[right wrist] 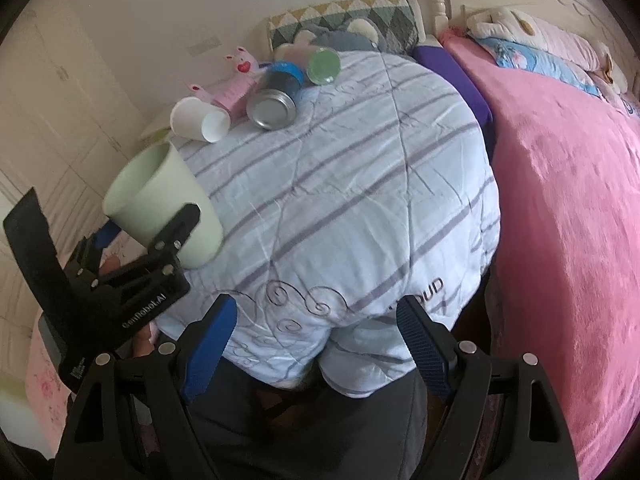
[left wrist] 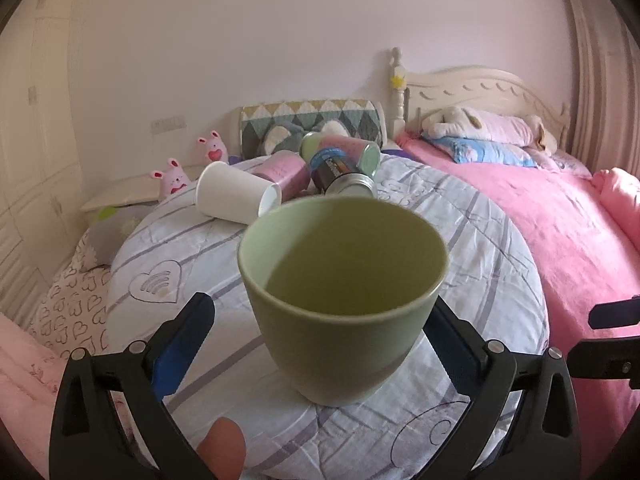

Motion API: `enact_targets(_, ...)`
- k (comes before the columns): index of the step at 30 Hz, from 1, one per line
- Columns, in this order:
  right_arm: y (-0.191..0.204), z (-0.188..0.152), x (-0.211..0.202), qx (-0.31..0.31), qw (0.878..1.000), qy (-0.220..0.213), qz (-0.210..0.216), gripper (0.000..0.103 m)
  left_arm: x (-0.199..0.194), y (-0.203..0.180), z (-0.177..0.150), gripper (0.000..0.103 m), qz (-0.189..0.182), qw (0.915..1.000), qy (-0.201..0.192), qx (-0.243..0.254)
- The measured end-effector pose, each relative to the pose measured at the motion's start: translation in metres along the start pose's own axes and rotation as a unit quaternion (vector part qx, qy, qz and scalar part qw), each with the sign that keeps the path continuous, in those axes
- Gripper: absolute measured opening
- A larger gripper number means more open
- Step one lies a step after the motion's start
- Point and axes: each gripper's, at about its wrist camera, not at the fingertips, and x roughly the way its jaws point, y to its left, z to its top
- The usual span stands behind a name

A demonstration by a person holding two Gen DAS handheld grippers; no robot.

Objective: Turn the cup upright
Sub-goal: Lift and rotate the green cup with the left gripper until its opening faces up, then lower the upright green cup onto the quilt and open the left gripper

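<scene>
One green cup [left wrist: 340,300] sits mouth-up on the striped quilt [left wrist: 480,248], between the left gripper [left wrist: 320,344] fingers, contact unclear. Looks like stiff, smooth ceramic; grip mid-wall. Right gripper [right wrist: 316,344] wide, empty.

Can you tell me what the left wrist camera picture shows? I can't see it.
A green cup stands upright, mouth up, on a striped quilt, between the open fingers of the left gripper. Behind it a white paper cup and some cans lie tipped over.
</scene>
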Motion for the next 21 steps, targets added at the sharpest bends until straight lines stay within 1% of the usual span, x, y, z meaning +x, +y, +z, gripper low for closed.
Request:
enact_targets(5,0.008,0.012,-0.01,-0.014,0.999,-0.027,0.012,0.083,-0.016,0.002,0.016,0.103,0.013,0.9997,0.022,-0.002)
enact_targets(10,0.018,0.026,-0.024,-0.04,0.997,-0.061,0.016,0.083,-0.043,0.001,0.033,0.103,0.03,0.9986,0.044,-0.002)
enact_targets(15,0.035,0.036,-0.038,-0.078,0.993,-0.092,0.009,0.083,-0.078,0.0,0.051,0.103,0.073,0.9949,0.069,-0.005)
enact_targets(16,0.038,0.038,-0.041,-0.087,0.991,-0.097,0.008,0.083,-0.085,0.0,0.055,0.103,0.084,0.9938,0.072,-0.006)
enact_targets(17,0.041,0.039,-0.044,-0.094,0.99,-0.101,0.01,0.083,-0.092,0.001,0.058,0.103,0.104,0.9916,0.077,-0.006)
enact_targets(18,0.043,0.04,-0.046,-0.098,0.99,-0.104,0.011,0.083,-0.097,0.003,0.061,0.103,0.112,0.99,0.085,-0.01)
enact_targets(21,0.05,0.042,-0.053,-0.113,0.987,-0.116,0.016,0.083,-0.109,0.013,0.064,0.103,0.112,0.9875,0.107,-0.031)
